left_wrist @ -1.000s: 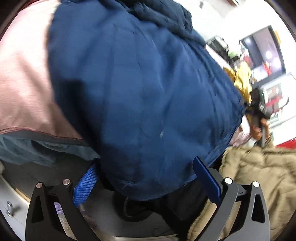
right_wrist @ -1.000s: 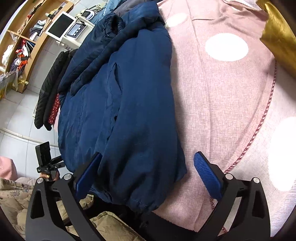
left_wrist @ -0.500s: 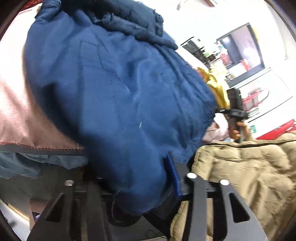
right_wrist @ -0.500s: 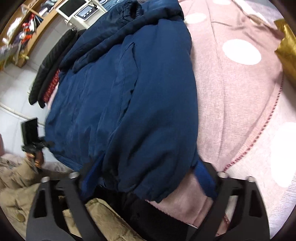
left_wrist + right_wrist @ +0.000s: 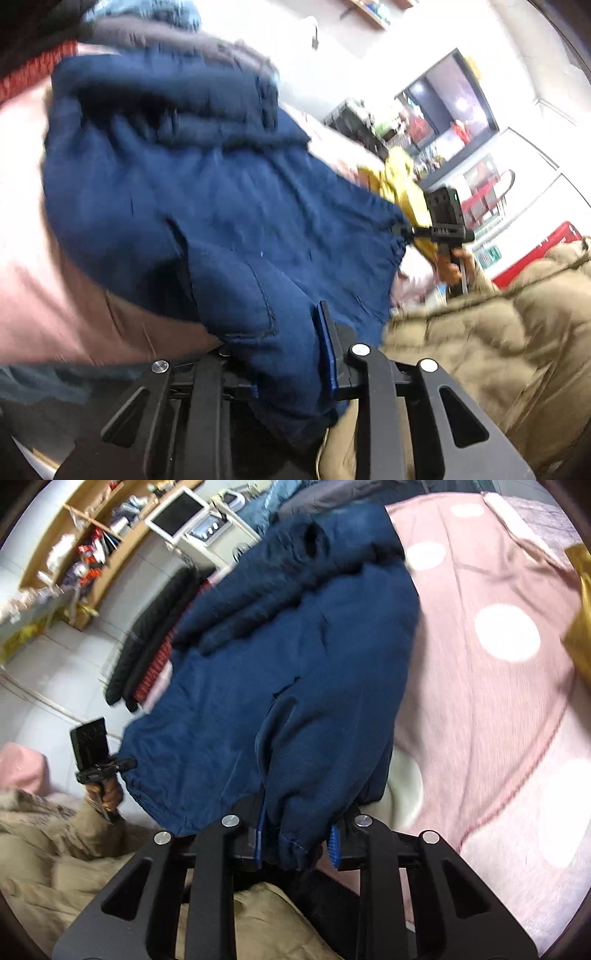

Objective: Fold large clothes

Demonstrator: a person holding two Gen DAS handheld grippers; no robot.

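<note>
Grip step: both my jaws pinching hem corners of padded navy-blue jacket [image 5: 295,672] on pink dotted bedspread [image 5: 498,701]. Next: lift evenly, fold hem twd collar.

One navy jacket [image 5: 295,672], one pink spotted blanket [image 5: 491,709], one yellow garment [image 5: 400,184] and two grippers are showing.

The bulky navy padded jacket [image 5: 295,686] fills the near edge of the pink white-spotted bedspread [image 5: 491,709], its hem bunched between both grippers' blue pads, so nothing passes there. To its right the bedspread lies bare up to a gold cushion [image 5: 580,627]. On its left a khaki quilted coat [image 5: 480,350] crowds close.
</note>
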